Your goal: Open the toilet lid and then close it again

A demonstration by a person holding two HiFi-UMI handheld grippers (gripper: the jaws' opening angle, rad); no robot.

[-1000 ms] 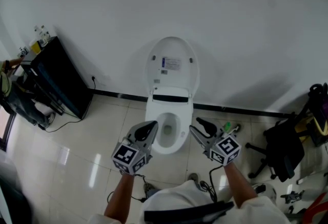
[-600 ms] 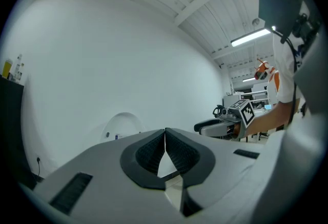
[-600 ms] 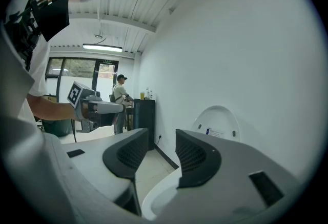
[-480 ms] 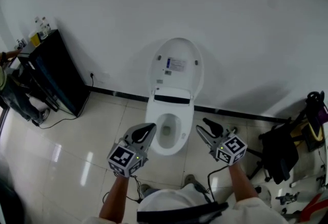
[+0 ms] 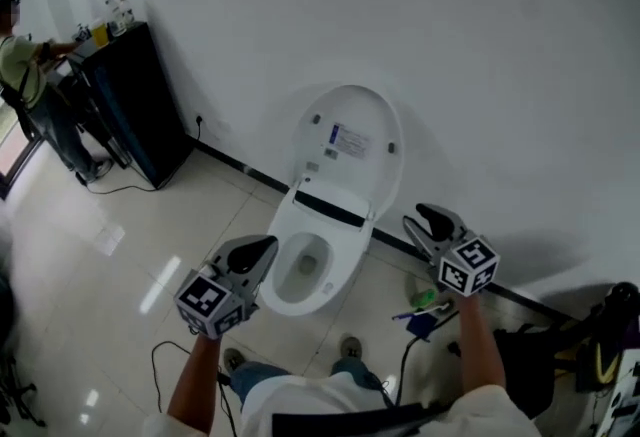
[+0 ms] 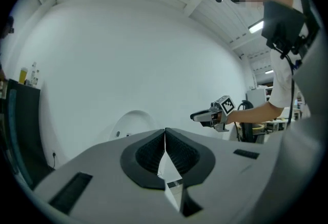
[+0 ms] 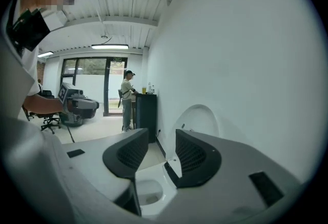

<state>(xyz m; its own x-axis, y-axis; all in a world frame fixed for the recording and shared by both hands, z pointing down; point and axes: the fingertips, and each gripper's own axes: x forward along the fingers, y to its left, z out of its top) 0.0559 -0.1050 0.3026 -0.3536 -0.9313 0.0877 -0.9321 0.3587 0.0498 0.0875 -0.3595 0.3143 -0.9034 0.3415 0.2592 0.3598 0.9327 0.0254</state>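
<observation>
The white toilet stands against the wall with its lid [image 5: 347, 140] raised upright and the bowl [image 5: 303, 265] uncovered. In the head view my left gripper [image 5: 262, 247] hangs beside the bowl's left front, apart from it. Its jaws meet with nothing between them [image 6: 165, 131]. My right gripper [image 5: 428, 219] floats to the right of the lid's lower edge, clear of it, jaws parted and empty [image 7: 161, 142]. The right gripper view shows the lid [image 7: 200, 117] ahead and the bowl [image 7: 147, 193] below.
A black cabinet [image 5: 138, 105] with bottles on top stands at the left wall, and a person [image 5: 28, 75] is beside it. Cables [image 5: 158, 357] lie on the tiled floor. Small green and blue items [image 5: 424, 311] sit right of the toilet base. A dark chair [image 5: 565, 355] is at the far right.
My right gripper has swung out to the right and up beside the lid. The left gripper has drifted down and left. The head view has turned, so the toilet sits more diagonally.
</observation>
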